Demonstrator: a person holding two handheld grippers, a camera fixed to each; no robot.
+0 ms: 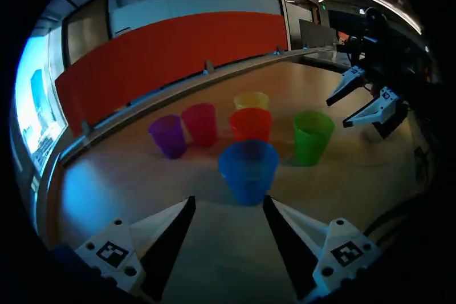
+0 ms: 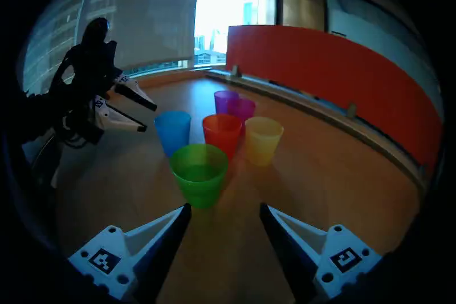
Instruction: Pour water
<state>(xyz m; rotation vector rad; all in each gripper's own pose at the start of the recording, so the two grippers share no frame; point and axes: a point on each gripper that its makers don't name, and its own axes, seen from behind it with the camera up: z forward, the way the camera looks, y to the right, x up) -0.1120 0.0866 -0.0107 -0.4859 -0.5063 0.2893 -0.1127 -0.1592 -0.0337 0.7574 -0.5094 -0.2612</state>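
Observation:
Several plastic cups stand upright in a cluster on the wooden table [image 1: 171, 184]. In the left gripper view my left gripper [image 1: 229, 204] is open just in front of the blue cup [image 1: 248, 170], not touching it; behind it stand the orange cup [image 1: 251, 124], green cup [image 1: 312, 136], yellow cup [image 1: 251, 100], pink cup [image 1: 200, 124] and purple cup [image 1: 168, 135]. The right gripper [image 1: 339, 113] hovers open at the right. In the right gripper view my right gripper [image 2: 224, 210] is open close to the green cup [image 2: 199, 174], with the blue cup [image 2: 172, 131], orange cup [image 2: 222, 133] and yellow cup [image 2: 263, 140] beyond, and the left gripper [image 2: 145, 117] open at the left.
A red partition [image 1: 171, 56] runs along the table's far edge on a grey rail [image 1: 188, 84]. Bright windows [image 2: 225, 13] lie behind it. Bare tabletop [image 2: 319, 178] stretches to the right of the cups.

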